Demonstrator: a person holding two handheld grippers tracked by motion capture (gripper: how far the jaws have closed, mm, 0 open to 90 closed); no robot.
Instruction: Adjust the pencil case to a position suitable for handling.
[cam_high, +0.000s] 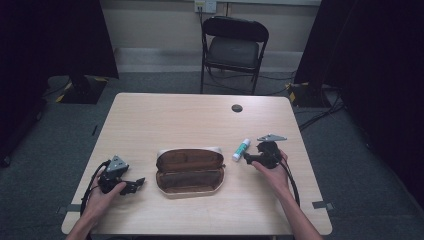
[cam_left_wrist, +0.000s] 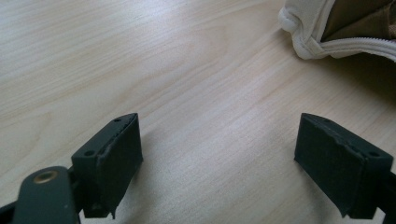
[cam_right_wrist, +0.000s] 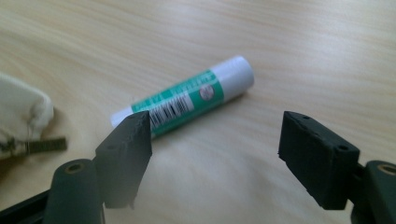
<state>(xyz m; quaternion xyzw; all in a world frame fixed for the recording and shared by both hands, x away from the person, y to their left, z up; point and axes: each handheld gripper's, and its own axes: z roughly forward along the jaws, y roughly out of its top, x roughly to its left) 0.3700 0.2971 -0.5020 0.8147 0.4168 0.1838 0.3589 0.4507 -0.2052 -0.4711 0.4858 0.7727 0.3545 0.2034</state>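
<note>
A brown pencil case (cam_high: 190, 171) with a cream outside lies unzipped in the middle of the table; its cream corner (cam_left_wrist: 313, 28) shows in the left gripper view. A green and white glue stick (cam_high: 241, 149) lies just right of the case and fills the middle of the right gripper view (cam_right_wrist: 187, 97). My right gripper (cam_high: 248, 159) is open, low over the table, its jaws just short of the stick. My left gripper (cam_high: 136, 184) is open too, resting left of the case with bare table between its jaws.
The light wooden table (cam_high: 165, 120) has a dark round cable port (cam_high: 237, 108) near its far edge. A black folding chair (cam_high: 234, 50) stands beyond the table. The case's zipper pull (cam_right_wrist: 44, 145) lies left of the right gripper's jaws.
</note>
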